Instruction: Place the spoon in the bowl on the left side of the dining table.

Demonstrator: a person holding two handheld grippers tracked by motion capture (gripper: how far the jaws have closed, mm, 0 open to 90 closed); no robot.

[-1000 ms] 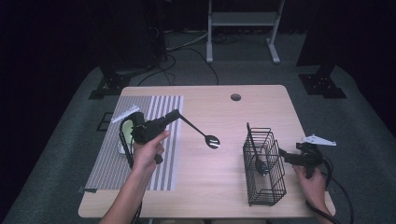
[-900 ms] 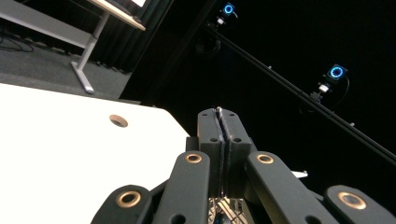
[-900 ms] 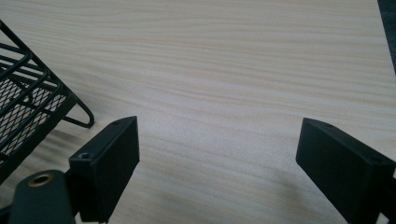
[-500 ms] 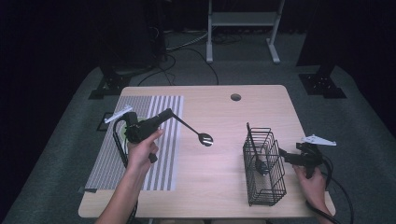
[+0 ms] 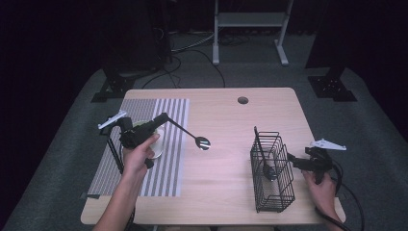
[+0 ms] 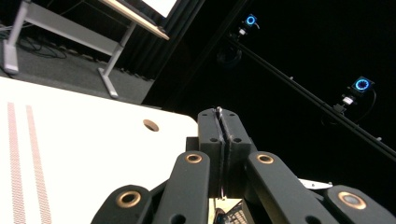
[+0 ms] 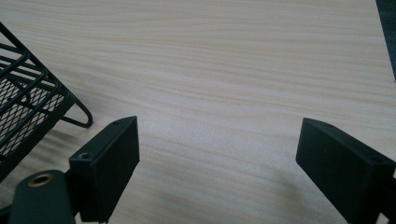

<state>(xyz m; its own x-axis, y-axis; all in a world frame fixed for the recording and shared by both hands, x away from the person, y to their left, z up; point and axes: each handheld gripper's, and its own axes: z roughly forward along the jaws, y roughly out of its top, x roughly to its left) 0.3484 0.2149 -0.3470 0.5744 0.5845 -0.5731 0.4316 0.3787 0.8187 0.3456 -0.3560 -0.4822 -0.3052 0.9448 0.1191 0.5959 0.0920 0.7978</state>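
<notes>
Left gripper [image 5: 162,118] is clenched on the thin handle of a dark fork [image 5: 190,135]; in the left gripper view the jaws stand pressed together with a sliver of metal [image 6: 218,112] between their tips. The fork reaches out from the jaw tips toward the middle of the wooden table [image 5: 231,197], sloping down, its head [image 5: 202,143] well ahead of the claw and low over the bare wood. Beneath this gripper and the hand [image 5: 139,154] carrying it lies a striped mat [image 5: 144,180], and a pale cup [image 5: 158,144] stands on the mat just under the gripper's body.

Right gripper [image 5: 294,161], held in the other hand [image 5: 320,185], is released: the right gripper view shows its two black jaws wide apart over bare wood, nothing between them. A black wire basket [image 5: 272,192] stands just ahead of its jaw tips, with a dark utensil [image 5: 267,166] upright inside it. The two grippers are well apart.
</notes>
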